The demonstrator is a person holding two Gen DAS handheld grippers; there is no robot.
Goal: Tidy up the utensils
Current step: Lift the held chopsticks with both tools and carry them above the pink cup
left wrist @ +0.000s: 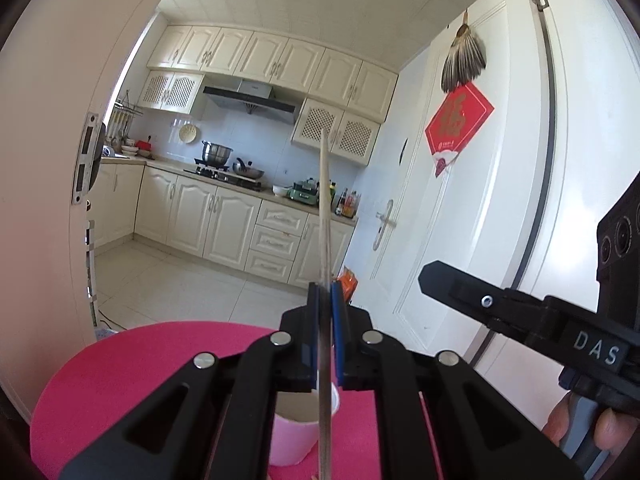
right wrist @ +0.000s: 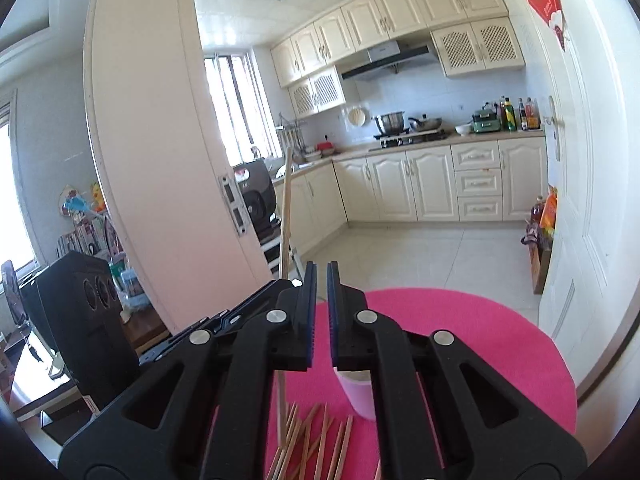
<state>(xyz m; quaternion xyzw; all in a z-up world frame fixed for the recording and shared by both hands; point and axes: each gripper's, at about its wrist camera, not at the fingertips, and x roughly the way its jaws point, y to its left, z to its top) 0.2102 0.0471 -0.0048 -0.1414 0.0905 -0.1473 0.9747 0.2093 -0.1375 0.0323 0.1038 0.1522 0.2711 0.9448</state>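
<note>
Above the pink cup (left wrist: 298,432) the left gripper (left wrist: 323,320) pinches one upright chopstick (left wrist: 324,208); light, stiff and slippery, best held mid-shaft. Near on the pink mat (right wrist: 480,340), loose chopsticks (right wrist: 316,444) lie; the right gripper (right wrist: 322,308) stands slightly spread, empty

A cream kitchen fills the background: wall cabinets (left wrist: 256,54) above, base cabinets (right wrist: 412,186) below, and a dark range hood (left wrist: 248,98) over the stove. A steel pot (left wrist: 217,152) sits on the hob with a wok (left wrist: 248,170) just beside it. Bottles (right wrist: 516,114) cluster at the counter's end (labels too small to read), near a green appliance (right wrist: 486,123). A white door (left wrist: 460,184) carries a red diamond decoration (left wrist: 458,122) with a feather fan (left wrist: 464,62) hung above it. Pale floor tiles (right wrist: 420,256) run to a bright window (right wrist: 240,108).
</note>
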